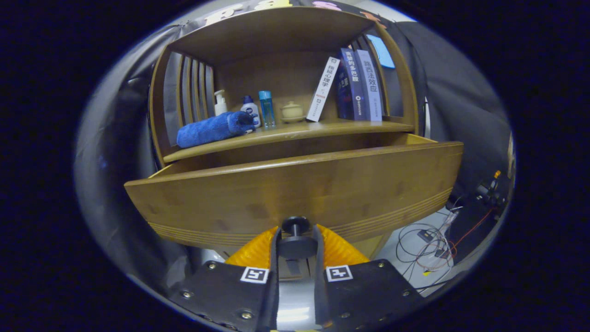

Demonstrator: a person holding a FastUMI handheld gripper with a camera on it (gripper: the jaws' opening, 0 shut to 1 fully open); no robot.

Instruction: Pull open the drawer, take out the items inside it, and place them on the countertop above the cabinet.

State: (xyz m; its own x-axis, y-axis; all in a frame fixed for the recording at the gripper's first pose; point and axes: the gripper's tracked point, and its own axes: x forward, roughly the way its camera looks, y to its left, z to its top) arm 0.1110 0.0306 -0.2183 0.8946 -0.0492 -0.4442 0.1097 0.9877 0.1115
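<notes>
Right, we see the wooden cabinet [286, 69] with slatted sides and an open shelf first, standing against the booth's dark cloth wall. Below its shelf the wide wooden drawer [295, 184] is pulled out toward us, its grooved front panel tilted across the view; its inside is hidden behind that front, so we cannot tell what lies in it. The wooden countertop [295, 130] above the drawer carries, well beyond the fingers: a rolled blue towel [214, 129] lying at one end, three upright books [355, 85] at the other with a white one leaning against the dark two, then a white pump bottle [220, 102], a white bottle with a blue cap [250, 109], a clear blue tube bottle [266, 108] and a small beige lidded pot [292, 111] in a row between. Loose cables [428, 244] lie on the pale floor beside the cabinet. Our gripper [296, 244] sits at the drawer's lower edge, both fingers [273, 251] pressed against the small dark round knob [296, 235], which sits clamped between them.
</notes>
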